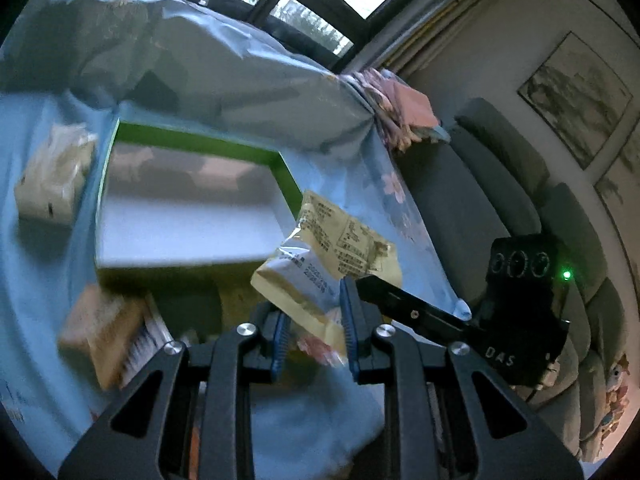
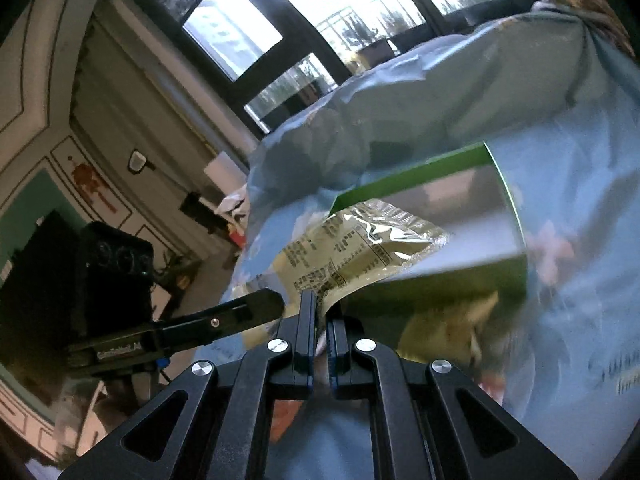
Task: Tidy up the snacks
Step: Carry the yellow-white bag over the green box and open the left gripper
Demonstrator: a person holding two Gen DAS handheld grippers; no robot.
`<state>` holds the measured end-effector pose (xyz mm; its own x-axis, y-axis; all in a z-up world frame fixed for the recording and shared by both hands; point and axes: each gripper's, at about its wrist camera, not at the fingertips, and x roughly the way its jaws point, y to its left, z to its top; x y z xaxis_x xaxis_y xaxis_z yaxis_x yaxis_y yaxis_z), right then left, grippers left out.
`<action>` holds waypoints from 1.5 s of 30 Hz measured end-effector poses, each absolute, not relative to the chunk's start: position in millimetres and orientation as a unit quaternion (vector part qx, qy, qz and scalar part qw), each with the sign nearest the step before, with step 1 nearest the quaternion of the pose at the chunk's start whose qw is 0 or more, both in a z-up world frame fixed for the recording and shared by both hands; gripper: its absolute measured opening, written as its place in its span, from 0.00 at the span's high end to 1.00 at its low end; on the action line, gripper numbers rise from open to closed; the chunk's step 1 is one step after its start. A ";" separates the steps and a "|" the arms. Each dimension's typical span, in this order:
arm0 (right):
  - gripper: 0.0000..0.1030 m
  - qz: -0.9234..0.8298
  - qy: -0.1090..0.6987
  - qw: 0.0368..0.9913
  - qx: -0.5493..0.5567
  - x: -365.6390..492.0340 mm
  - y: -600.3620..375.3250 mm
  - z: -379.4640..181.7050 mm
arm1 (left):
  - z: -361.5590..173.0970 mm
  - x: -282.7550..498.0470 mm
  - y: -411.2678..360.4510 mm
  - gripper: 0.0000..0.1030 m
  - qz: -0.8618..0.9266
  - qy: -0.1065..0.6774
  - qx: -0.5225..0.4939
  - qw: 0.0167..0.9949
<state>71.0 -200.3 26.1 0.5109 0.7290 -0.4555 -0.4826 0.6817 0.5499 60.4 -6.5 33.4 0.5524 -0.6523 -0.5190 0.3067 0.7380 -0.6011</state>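
A yellow snack packet (image 1: 332,256) with printed text hangs in the air by the near right corner of a green-rimmed open box (image 1: 188,208). My right gripper (image 2: 321,316) is shut on the packet's edge (image 2: 360,248) and holds it just in front of the box (image 2: 460,204). In the left wrist view the right gripper's black body (image 1: 524,312) reaches in from the right. My left gripper (image 1: 316,328) is open, its blue pads either side of the packet's lower end, not pinching it.
A light blue flowered cloth (image 1: 52,264) covers the surface. A pale snack pack (image 1: 56,176) lies left of the box and a tan one (image 1: 104,332) at the near left. More yellow packs (image 2: 448,328) lie before the box. A grey sofa (image 1: 500,208) stands at right.
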 end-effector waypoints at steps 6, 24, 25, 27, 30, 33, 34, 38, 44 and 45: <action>0.94 0.343 0.356 0.857 0.147 123.0 -168.3 16.9 | 8.2 117.1 19.8 0.79 -0.256 0.398 -0.258 0.842; 0.90 0.258 0.424 0.866 0.057 203.6 -109.1 -32.9 | -34.3 170.7 35.9 0.67 -0.174 0.434 -0.244 0.850; 0.87 0.247 0.424 0.870 0.049 204.6 -109.0 -32.6 | -34.9 172.1 36.2 0.66 -0.173 0.434 -0.244 0.850; 0.75 0.233 0.426 0.873 0.046 205.8 -112.7 -33.5 | -34.1 171.2 37.6 0.63 -0.175 0.430 -0.245 0.851; 0.58 0.221 0.420 0.878 0.056 204.6 -125.0 -30.8 | -28.7 168.3 38.5 0.26 -0.160 0.419 -0.233 0.863; 0.50 0.213 0.413 0.883 0.068 202.4 -137.9 -24.6 | -24.9 165.2 41.9 0.20 -0.160 0.408 -0.241 0.866; 0.49 0.209 0.411 0.885 0.070 200.4 -142.6 -21.4 | -23.7 164.9 42.2 0.20 -0.159 0.407 -0.243 0.866; 0.49 0.212 0.403 0.887 0.073 189.9 -150.5 -10.7 | -13.6 159.1 37.5 0.19 -0.147 0.402 -0.219 0.877; 0.40 0.222 0.383 0.894 0.065 161.1 -154.2 7.2 | 4.3 142.0 31.1 0.12 -0.121 0.392 -0.172 0.896; 0.40 0.223 0.380 0.895 0.065 155.5 -156.0 9.7 | 7.4 138.0 31.0 0.06 -0.113 0.391 -0.163 0.899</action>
